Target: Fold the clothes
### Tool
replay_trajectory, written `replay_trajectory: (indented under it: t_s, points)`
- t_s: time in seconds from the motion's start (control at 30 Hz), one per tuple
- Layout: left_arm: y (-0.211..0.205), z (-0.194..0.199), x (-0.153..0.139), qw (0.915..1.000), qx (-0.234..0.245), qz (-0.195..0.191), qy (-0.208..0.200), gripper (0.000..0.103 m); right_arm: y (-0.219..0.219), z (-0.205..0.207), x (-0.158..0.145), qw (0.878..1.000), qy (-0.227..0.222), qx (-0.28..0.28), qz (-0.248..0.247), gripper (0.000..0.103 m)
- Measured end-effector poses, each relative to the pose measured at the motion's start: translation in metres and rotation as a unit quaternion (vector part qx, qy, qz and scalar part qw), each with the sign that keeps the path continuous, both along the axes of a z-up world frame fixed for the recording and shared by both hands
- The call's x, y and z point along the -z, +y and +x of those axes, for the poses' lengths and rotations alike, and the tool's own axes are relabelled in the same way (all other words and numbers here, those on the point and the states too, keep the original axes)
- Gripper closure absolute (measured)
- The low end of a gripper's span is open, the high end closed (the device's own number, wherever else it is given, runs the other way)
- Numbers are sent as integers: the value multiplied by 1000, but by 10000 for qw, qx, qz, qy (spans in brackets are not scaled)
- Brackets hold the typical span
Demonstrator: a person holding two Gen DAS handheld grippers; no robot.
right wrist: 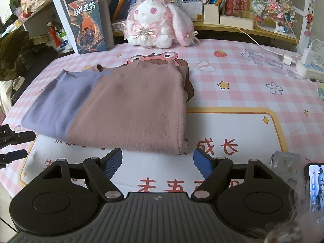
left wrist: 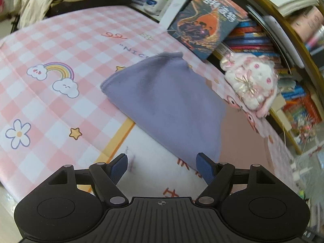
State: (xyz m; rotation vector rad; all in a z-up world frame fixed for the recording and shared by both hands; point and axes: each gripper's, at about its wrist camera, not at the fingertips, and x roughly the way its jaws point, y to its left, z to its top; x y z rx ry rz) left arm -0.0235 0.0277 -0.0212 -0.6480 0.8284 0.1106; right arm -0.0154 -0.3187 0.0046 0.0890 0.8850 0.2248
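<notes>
sweater (right wrist: pixel 113 107) sits folded mid-frame on the desk (right wrist: pixel 243 93), long axis left-right, purple sleeve end at left. your right tongs (right wrist: pixel 158 163) and left tongs (left wrist: pixel 162 167) are both spread apart, empty. right pair's just short of the near hem.

One folded garment (right wrist: pixel 113 105), part purple and part pink, lies on one checked mat (right wrist: pixel 243 93), and one plush rabbit (right wrist: pixel 156 26) sits at the mat's far edge. One book (right wrist: pixel 87 24) stands face-out to the rabbit's left, while the books on the shelves behind are too many and too blurred to count. Two grippers show, the left (left wrist: pixel 162 167) and the right (right wrist: pixel 158 162), each with two blue pads spread apart; one phone (right wrist: pixel 316 188) and one blister pack (right wrist: pixel 285 162) lie near right, and one white charger (right wrist: pixel 308 55) sits far right.
</notes>
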Motion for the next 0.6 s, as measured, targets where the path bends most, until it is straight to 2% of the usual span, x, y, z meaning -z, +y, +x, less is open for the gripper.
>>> replay_trajectory:
  t_s: [0.17,0.27,0.5,0.6]
  points:
    - [20,6,8,9988,-245,-420,75,27,8,4,-1,10000,-31,64,-44,27]
    - [35,6,16,9949,-517,-867,71,28,13,6,-2,9999,-43,90,-69,27]
    - [65,8,31,9726,-1315,-1912,-106,31,19,9,-2,9997,-51,197,-138,27]
    - [73,14,36,9622,-1623,-2185,-106,43,18,10,-3,9994,-62,296,-172,27]
